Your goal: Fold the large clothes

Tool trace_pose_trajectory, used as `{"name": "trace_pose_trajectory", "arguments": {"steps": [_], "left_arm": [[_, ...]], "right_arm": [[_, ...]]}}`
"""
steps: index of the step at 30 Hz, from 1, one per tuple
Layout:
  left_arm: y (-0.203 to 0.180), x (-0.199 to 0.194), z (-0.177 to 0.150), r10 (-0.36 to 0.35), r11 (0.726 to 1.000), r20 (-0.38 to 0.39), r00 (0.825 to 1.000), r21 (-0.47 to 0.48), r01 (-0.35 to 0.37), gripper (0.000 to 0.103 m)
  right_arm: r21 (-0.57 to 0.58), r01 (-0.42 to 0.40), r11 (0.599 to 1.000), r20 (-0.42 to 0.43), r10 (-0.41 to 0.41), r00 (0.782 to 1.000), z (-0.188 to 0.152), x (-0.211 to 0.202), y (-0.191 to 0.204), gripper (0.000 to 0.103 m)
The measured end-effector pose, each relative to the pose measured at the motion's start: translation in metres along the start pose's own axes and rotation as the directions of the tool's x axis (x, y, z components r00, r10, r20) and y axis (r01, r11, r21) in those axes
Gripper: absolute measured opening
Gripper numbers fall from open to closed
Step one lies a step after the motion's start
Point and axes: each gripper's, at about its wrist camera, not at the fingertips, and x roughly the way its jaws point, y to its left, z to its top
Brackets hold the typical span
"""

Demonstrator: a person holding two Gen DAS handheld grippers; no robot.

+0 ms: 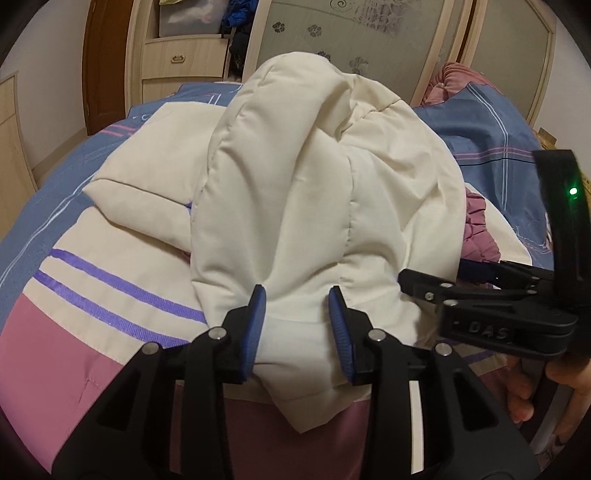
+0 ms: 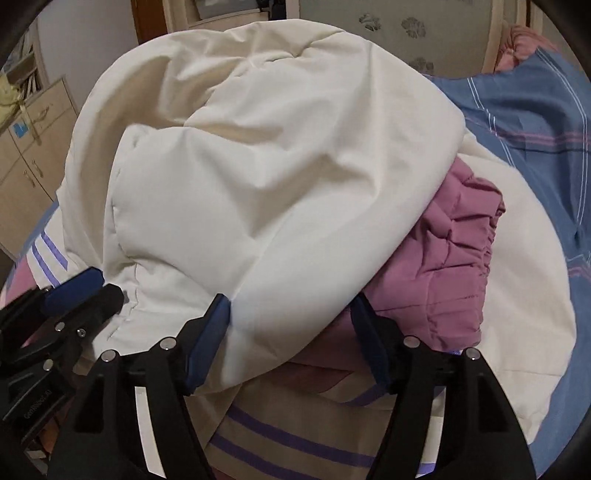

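Observation:
A large cream padded jacket (image 1: 295, 177) lies bunched on the bed and fills both views; it also shows in the right wrist view (image 2: 258, 166). My left gripper (image 1: 297, 314) has its blue pads (image 1: 255, 325) pressed on a thick fold of the jacket's near edge. My right gripper (image 2: 291, 325) straddles another fold of the jacket, its left pad (image 2: 207, 343) against the cloth, its right pad over the mauve garment (image 2: 443, 266). The right gripper also shows at the right of the left wrist view (image 1: 424, 284), close beside the left one.
The bed (image 1: 55, 332) has a blue, cream and pink striped cover. A mauve padded garment lies under the jacket's right side. A wardrobe with frosted doors (image 1: 325, 29) stands behind, and wooden drawers (image 1: 177, 62) to the left.

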Motion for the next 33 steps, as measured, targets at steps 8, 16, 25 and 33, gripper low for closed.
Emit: {"name": "trace_pose_trajectory", "arguments": {"steps": [8,16,25,33], "left_arm": [[0.003,-0.044,0.008,-0.084,0.994,0.149,0.985,0.088,0.071,0.048],[0.010,-0.093,-0.049,-0.170,0.982,-0.037,0.985,0.070,0.173,0.057],[0.035,-0.136,-0.125,0.056,0.986,-0.136,0.989,0.161,-0.033,0.069],[0.130,-0.203,-0.138,0.244,0.969,-0.067,0.968,-0.028,-0.246,0.098]], "right_arm": [[-0.014,-0.034,0.999,0.073,0.035,0.997,-0.075,-0.092,-0.016,0.071],[0.032,-0.007,0.999,0.093,0.004,0.996,-0.167,-0.119,-0.028,0.073],[0.032,-0.048,0.998,0.067,0.046,0.997,-0.203,-0.142,-0.020,0.083],[0.367,-0.125,0.922,0.024,0.125,0.992,-0.275,-0.175,-0.107,0.089]]}}
